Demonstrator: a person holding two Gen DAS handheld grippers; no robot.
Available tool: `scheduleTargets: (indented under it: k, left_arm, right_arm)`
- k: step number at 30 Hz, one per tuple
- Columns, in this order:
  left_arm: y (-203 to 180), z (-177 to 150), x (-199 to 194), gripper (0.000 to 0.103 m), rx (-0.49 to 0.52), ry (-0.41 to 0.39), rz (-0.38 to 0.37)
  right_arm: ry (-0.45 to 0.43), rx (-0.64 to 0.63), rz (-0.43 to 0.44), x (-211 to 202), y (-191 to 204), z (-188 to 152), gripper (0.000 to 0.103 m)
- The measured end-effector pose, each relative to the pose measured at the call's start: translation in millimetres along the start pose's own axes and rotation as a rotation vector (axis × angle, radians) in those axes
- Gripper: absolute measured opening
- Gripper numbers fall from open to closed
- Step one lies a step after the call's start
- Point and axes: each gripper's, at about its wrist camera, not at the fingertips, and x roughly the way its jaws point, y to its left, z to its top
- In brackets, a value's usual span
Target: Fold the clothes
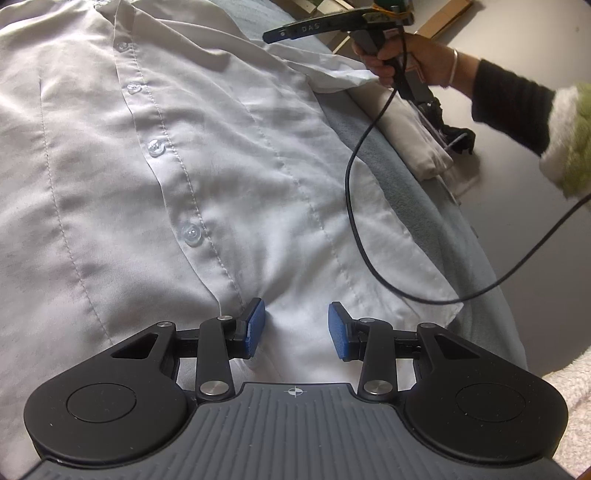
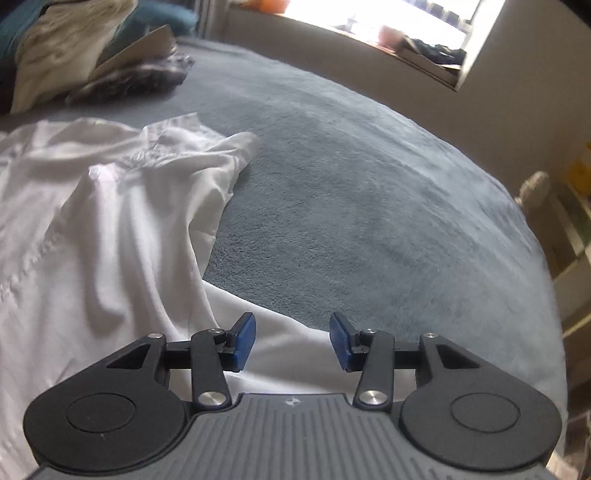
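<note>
On the bed, from the tongs outward:
Left gripper (image 1: pixel 296 329): jaws part-way apart, blue pads over the white shirt (image 1: pixel 207 177) near its lower hem; nothing pinched between them, though whether the tips touch the cloth I cannot tell.
Right gripper (image 2: pixel 292 341): jaws apart, empty, above the shirt's edge where white cloth meets the grey blanket (image 2: pixel 351 206).
Right hand (image 1: pixel 402 61): seen from the left wrist view, gripping its tool's handle beyond the shirt's far side, a black cable (image 1: pixel 351 192) looping down across the cloth.
Shirt: spread flat on the blanket, front up, button placket (image 1: pixel 173 173) closed; one sleeve (image 2: pixel 207 166) lies rumpled beside the body.
Containers: none clearly visible; a blurred heap of fabrics (image 2: pixel 74 48) sits at the blanket's far corner.
Window (image 2: pixel 388 29): bright, beyond the bed.
</note>
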Motion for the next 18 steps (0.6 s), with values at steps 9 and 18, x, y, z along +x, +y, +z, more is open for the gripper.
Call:
scheduleTargets:
  k: [9, 18]
  left_arm:
    - [3.5, 2.2, 0.6, 0.038, -0.014, 0.016, -0.010]
    - [8.0, 2.5, -0.9, 0.038, -0.022, 0.021, -0.026]
  right_arm:
    - [0.134, -0.140, 0.118, 44.5, 2.9, 12.3, 0.052]
    - [0.032, -0.060, 0.004, 17.1, 10.1, -6.0, 0.000]
